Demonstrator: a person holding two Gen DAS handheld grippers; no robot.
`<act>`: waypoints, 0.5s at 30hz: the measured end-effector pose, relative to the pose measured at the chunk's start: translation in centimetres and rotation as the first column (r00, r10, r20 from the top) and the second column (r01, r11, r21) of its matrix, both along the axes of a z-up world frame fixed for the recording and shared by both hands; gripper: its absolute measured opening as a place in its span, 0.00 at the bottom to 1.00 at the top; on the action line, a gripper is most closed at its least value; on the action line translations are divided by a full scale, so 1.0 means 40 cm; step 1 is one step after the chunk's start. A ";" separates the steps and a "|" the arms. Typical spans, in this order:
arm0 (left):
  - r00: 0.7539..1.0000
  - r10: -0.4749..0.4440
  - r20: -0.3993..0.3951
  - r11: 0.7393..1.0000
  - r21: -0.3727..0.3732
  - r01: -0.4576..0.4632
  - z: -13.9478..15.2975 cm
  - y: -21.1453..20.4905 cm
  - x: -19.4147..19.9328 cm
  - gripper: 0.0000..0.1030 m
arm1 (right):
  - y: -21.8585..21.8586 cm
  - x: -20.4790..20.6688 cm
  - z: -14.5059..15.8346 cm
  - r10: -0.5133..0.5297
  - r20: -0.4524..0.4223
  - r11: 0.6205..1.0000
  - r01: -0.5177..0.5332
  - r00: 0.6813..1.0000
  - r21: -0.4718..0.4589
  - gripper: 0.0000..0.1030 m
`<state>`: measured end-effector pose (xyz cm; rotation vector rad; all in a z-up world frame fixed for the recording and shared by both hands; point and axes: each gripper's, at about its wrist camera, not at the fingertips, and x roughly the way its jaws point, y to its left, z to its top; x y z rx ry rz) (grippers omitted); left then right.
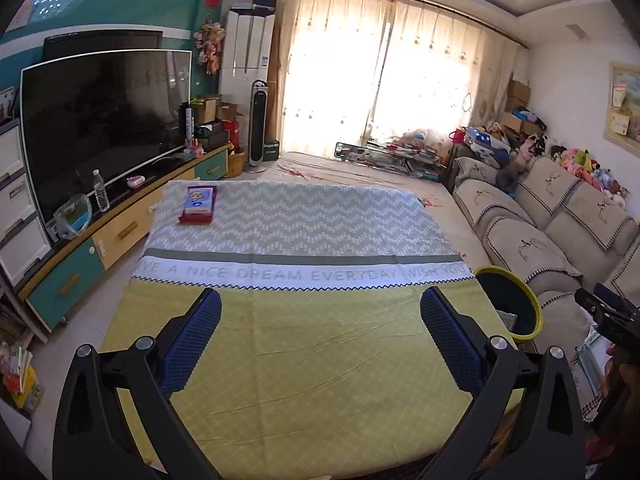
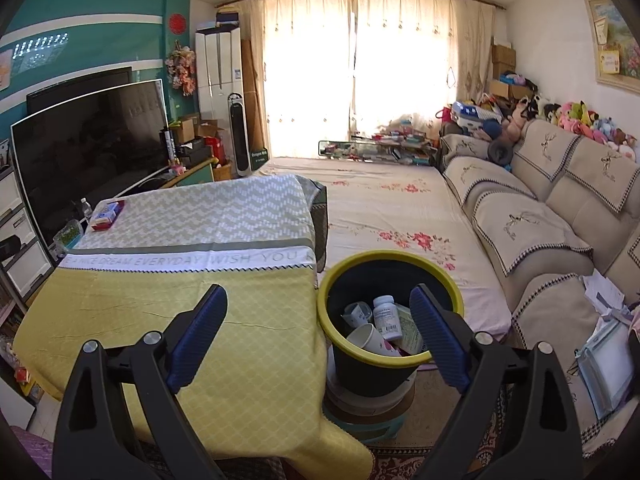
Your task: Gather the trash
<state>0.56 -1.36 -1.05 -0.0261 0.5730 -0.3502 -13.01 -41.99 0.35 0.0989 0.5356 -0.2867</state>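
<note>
My left gripper (image 1: pixel 320 300) hangs open over the yellow near half of the table cloth (image 1: pixel 312 344), nothing between its blue pads. My right gripper (image 2: pixel 318 300) is open too, above the table's right edge and the black bin with a yellow rim (image 2: pixel 384 364). The bin (image 1: pixel 532 312) stands at the table's right side. Inside it lie a white pill bottle (image 2: pixel 386 316), a paper cup (image 2: pixel 370 342), a small clear cup (image 2: pixel 357 313) and a greenish packet (image 2: pixel 408 332). A red and blue box (image 1: pixel 198 204) rests on the table's far left corner (image 2: pixel 106 215). The right gripper's tip (image 1: pixel 600 306) shows at the left view's right edge.
A large TV (image 1: pixel 104 128) on a teal and yellow cabinet (image 1: pixel 120 236) runs along the left, with a water bottle (image 1: pixel 101 191) on it. A beige sofa (image 2: pixel 552 208) lines the right wall, papers (image 2: pixel 608 364) on its near seat. A flowered mat (image 2: pixel 392 208) covers the floor beyond.
</note>
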 end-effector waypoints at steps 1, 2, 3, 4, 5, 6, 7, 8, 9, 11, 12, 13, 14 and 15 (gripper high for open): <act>1.000 0.017 0.011 1.000 0.004 -0.017 0.001 0.014 -0.016 0.95 | 0.007 -0.005 0.006 0.007 0.010 1.000 -0.007 1.000 -0.003 0.86; 0.999 0.031 0.023 0.999 0.009 -0.031 0.003 0.027 -0.030 0.95 | 0.014 -0.013 0.013 0.015 0.020 1.000 -0.015 1.000 -0.005 0.86; 0.999 0.041 0.033 0.999 0.013 -0.042 0.005 0.032 -0.048 0.95 | 0.021 -0.016 0.017 0.022 0.027 1.000 -0.022 0.999 -0.006 0.86; 0.998 0.045 0.043 0.999 0.014 -0.046 0.008 0.042 -0.062 0.95 | 0.028 -0.020 0.020 0.029 0.033 1.000 -0.028 0.999 -0.008 0.86; 0.998 0.045 0.051 0.999 0.014 -0.046 0.013 0.042 -0.077 0.95 | 0.036 -0.024 0.022 0.035 0.037 0.999 -0.035 0.999 -0.010 0.86; 0.997 0.043 0.060 0.999 0.014 -0.044 0.019 0.046 -0.094 0.95 | 0.042 -0.028 0.024 0.041 0.041 0.999 -0.040 0.998 -0.012 0.86; 0.997 0.042 0.069 0.999 0.017 -0.043 0.023 0.043 -0.105 0.95 | 0.048 -0.032 0.025 0.045 0.044 0.999 -0.045 0.998 -0.012 0.86; 0.996 0.041 0.078 0.999 0.021 -0.042 0.028 0.042 -0.118 0.95 | 0.053 -0.037 0.026 0.049 0.048 0.999 -0.049 0.998 -0.010 0.86; 0.996 0.038 0.085 0.999 0.024 -0.040 0.030 0.039 -0.128 0.95 | 0.055 -0.037 0.026 0.050 0.049 0.999 -0.050 0.998 -0.008 0.86; 0.995 0.033 0.096 0.999 0.025 -0.036 0.035 0.037 -0.147 0.95 | 0.058 -0.042 0.029 0.054 0.054 0.999 -0.054 0.997 -0.003 0.86; 0.995 0.030 0.098 0.999 0.024 -0.033 0.040 0.029 -0.150 0.95 | 0.060 -0.044 0.030 0.056 0.058 0.998 -0.056 0.997 -0.001 0.86; 0.994 0.028 0.101 0.999 0.023 -0.030 0.041 0.027 -0.156 0.95 | 0.062 -0.047 0.031 0.058 0.061 0.998 -0.058 0.996 0.000 0.86; 0.994 0.028 0.106 0.999 0.024 -0.031 0.042 0.027 -0.162 0.95 | 0.062 -0.048 0.033 0.059 0.065 0.998 -0.059 0.996 0.001 0.86; 0.993 0.030 0.110 0.999 0.025 -0.033 0.043 0.031 -0.169 0.95 | 0.061 -0.047 0.034 0.059 0.067 0.998 -0.059 0.996 0.002 0.86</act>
